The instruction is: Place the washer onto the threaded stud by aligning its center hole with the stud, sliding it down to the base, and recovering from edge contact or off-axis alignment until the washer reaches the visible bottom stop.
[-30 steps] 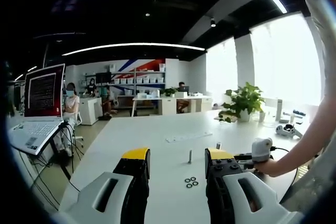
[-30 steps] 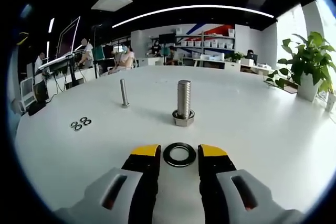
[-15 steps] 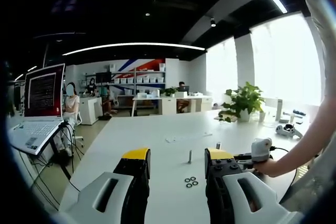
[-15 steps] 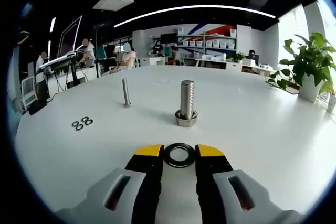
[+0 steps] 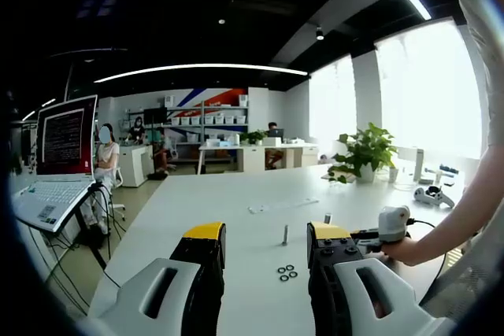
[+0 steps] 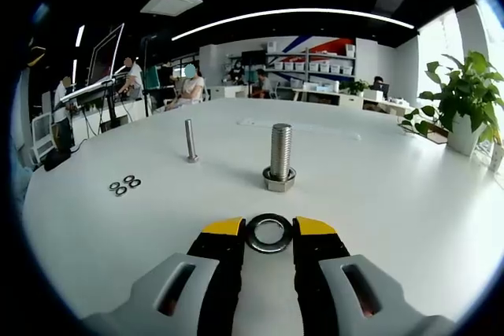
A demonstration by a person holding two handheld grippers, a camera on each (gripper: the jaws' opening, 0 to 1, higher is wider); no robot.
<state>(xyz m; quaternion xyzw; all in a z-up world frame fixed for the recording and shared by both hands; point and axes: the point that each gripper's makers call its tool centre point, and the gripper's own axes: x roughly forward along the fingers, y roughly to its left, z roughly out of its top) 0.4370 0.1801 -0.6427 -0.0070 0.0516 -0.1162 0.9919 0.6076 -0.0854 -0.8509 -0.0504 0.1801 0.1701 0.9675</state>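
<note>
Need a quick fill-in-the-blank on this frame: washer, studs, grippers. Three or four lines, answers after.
1. In the right gripper view, the large washer sits between the yellow tips of the right gripper, in front of the thick ____ stud.
2. The number of small washers lying together on the table is ____.
3. The thin stud stands ____ on the table.
4. The left gripper holds ____.

Missing words: threaded; three; upright; nothing

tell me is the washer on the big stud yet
Not yet: the washer lies flat on the table between the right hand-held gripper tips, short of the upright stud.
</note>
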